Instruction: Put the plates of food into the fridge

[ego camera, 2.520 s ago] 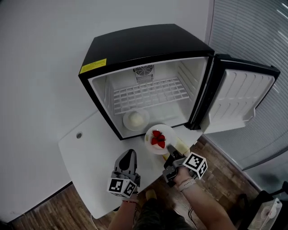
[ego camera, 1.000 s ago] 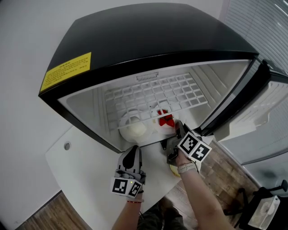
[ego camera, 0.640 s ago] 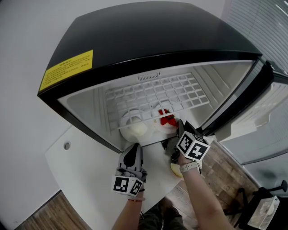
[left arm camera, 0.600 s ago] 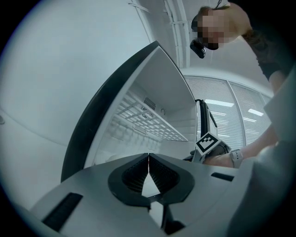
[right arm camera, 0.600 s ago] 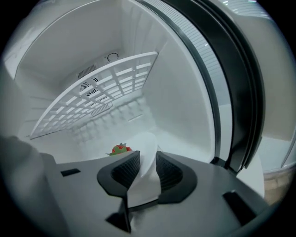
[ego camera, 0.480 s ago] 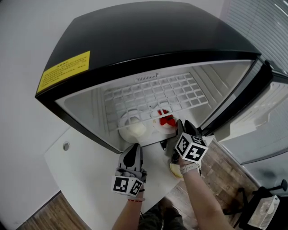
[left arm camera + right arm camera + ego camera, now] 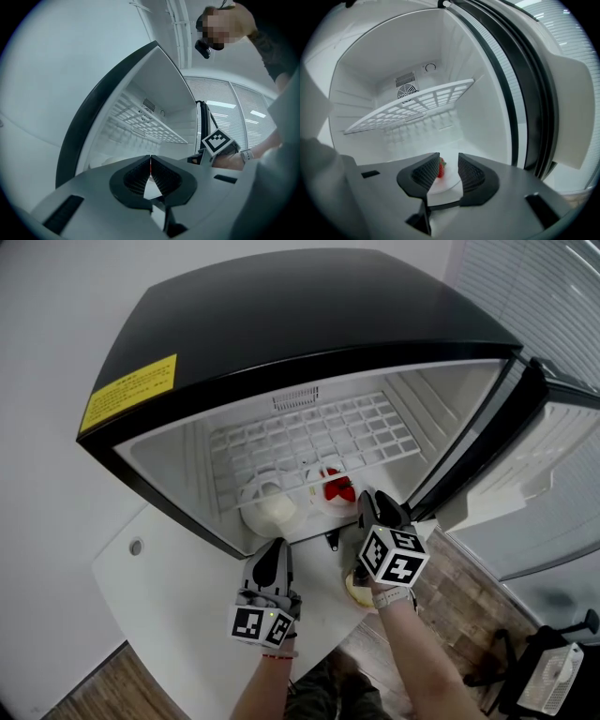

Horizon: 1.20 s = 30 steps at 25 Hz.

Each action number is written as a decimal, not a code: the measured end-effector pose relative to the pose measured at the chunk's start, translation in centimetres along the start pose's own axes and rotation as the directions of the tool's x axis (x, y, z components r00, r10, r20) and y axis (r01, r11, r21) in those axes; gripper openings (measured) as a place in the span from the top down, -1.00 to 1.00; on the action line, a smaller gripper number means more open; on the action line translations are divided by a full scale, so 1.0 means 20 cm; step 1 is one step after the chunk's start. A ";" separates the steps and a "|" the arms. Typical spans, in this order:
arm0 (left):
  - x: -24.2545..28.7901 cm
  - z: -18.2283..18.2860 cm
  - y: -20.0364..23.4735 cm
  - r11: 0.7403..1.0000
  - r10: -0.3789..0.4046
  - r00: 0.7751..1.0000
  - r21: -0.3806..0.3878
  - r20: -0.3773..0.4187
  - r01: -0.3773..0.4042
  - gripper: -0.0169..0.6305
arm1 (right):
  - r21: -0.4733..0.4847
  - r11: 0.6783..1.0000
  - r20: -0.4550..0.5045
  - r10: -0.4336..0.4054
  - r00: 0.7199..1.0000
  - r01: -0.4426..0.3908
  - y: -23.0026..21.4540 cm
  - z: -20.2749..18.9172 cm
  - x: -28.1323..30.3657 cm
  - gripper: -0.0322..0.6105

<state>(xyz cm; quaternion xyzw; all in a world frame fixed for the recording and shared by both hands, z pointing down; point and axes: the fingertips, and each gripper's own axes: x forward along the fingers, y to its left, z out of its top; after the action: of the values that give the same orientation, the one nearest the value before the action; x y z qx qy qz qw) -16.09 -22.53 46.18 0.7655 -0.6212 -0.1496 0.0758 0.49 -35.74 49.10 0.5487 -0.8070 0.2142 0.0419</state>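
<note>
The black mini fridge [image 7: 281, 324] stands open. On its floor lie a white plate with strawberries [image 7: 333, 488] and, left of it, a plate of pale food [image 7: 267, 512]. My right gripper [image 7: 367, 504] is at the fridge's mouth, just behind the strawberry plate. Its jaws are opening, and the plate's near rim [image 7: 445, 185] and a strawberry [image 7: 440, 168] show in the gap, with neither pad pressing on them. My left gripper [image 7: 269, 559] hovers over the white table [image 7: 178, 568], shut and holding nothing. In its own view the jaws [image 7: 150, 173] meet.
A wire shelf [image 7: 309, 432] spans the fridge above the plates. The door [image 7: 553, 474] hangs open to the right. A third plate with yellowish food [image 7: 354, 589] lies on the table under my right wrist. Wooden floor lies beyond the table's edge.
My right gripper carried the strawberry plate from the table onto the fridge floor, then opened its jaws and drew back a little. The left gripper stayed put.
</note>
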 end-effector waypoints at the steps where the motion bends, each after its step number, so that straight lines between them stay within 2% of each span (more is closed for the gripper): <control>1: 0.00 0.01 -0.01 1.000 0.001 1.000 0.001 -0.001 -0.001 0.92 | -0.004 1.000 0.003 0.014 1.000 -0.014 0.02 0.01 -0.02 0.52; 5: -0.02 0.04 -0.06 1.000 -0.006 1.000 0.012 -0.001 0.006 0.92 | -0.052 0.996 0.002 0.071 0.997 -0.070 0.11 0.02 -0.11 0.53; 8: -0.05 0.07 -0.11 1.000 -0.003 1.000 0.018 0.003 0.003 0.92 | -0.053 0.987 -0.027 0.149 0.988 -0.150 0.19 -0.01 -0.20 0.54; 10: -0.07 0.08 -0.14 1.000 -0.005 1.000 0.022 0.006 0.004 0.92 | -0.095 0.978 -0.031 0.182 0.983 -0.184 0.23 -0.02 -0.27 0.78; 12: -0.09 0.09 -0.18 1.000 -0.008 1.000 0.024 0.004 0.008 0.92 | -0.152 0.965 -0.028 0.214 0.976 -0.216 0.27 -0.03 -0.35 0.85; 15: -0.14 0.10 -0.23 1.000 -0.005 1.000 0.023 0.005 0.005 0.92 | -0.180 0.949 -0.031 0.258 0.966 -0.259 0.29 -0.05 -0.45 0.88; 21: -0.27 0.13 -0.31 0.999 0.011 1.000 0.040 0.006 -0.011 0.92 | -0.256 0.917 -0.031 0.308 0.951 -0.305 0.31 -0.07 -0.67 0.88; 30: -0.44 0.16 -0.42 0.998 0.036 0.999 0.055 0.013 -0.037 0.92 | -0.279 0.897 -0.038 0.347 0.937 -0.344 0.27 -0.10 -0.94 0.88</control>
<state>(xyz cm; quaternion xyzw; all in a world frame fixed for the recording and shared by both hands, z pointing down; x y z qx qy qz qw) -10.87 -11.93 41.72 0.7548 -0.6394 -0.1359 0.0537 2.68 -16.93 43.47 0.3865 -0.9140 0.0980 0.0757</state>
